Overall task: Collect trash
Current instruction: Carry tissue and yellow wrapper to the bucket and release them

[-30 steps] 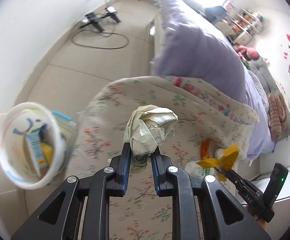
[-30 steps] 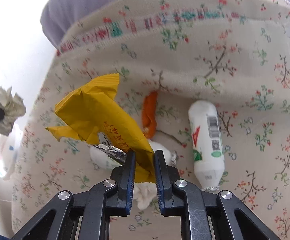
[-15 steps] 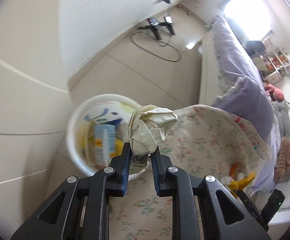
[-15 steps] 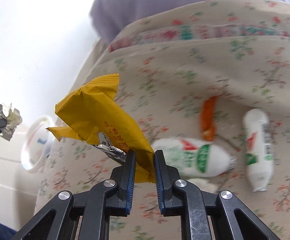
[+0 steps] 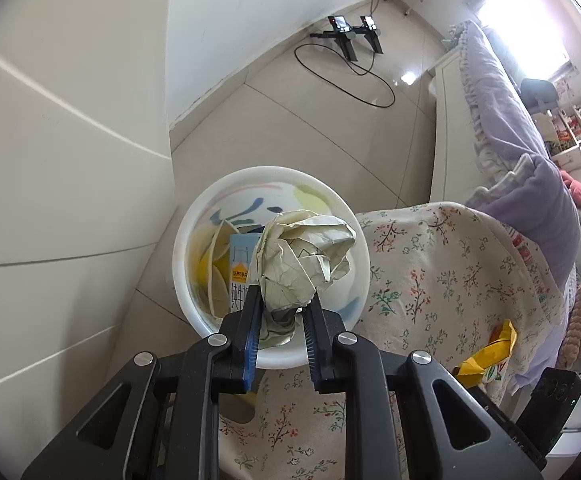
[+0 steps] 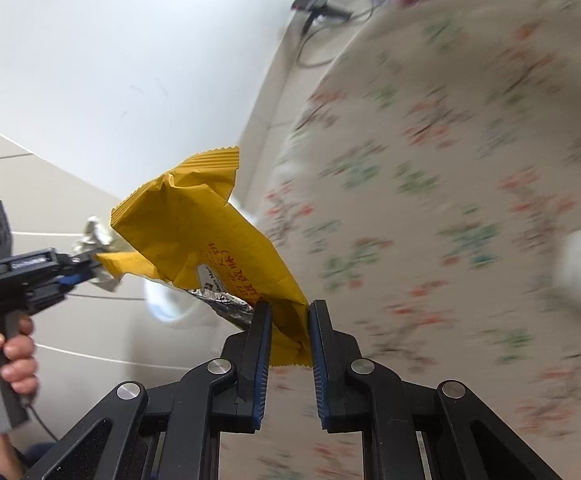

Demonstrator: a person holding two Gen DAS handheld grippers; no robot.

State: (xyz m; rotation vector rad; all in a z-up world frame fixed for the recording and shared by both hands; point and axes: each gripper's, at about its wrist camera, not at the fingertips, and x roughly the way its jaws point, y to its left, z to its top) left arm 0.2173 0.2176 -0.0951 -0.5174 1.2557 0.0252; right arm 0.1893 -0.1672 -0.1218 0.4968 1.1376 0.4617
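We are holding crumpled paper ball (image 5: pixel 304 258) clenched in left hand-held gripper (image 5: pixel 280 322), directly over white bin (image 5: pixel 364 240) on floor beside bed (image 5: pixel 450 280). Release only while centred over opening. Right hand-held gripper (image 6: pixel 289 322) is gripping yellow wrapper (image 6: pixel 206 240); bin next, judging.

black jaws, blue pads (image 5: pixel 250 340), silver screws

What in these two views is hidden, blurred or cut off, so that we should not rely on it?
- Left wrist view: the crumpled paper ball in the left gripper covers part of the white bin, so its full contents stay unknown.
- Right wrist view: motion blur smears the floral bedspread; a white item at the right edge is unidentifiable.
- Right wrist view: the yellow wrapper in the right gripper hides most of the bin.
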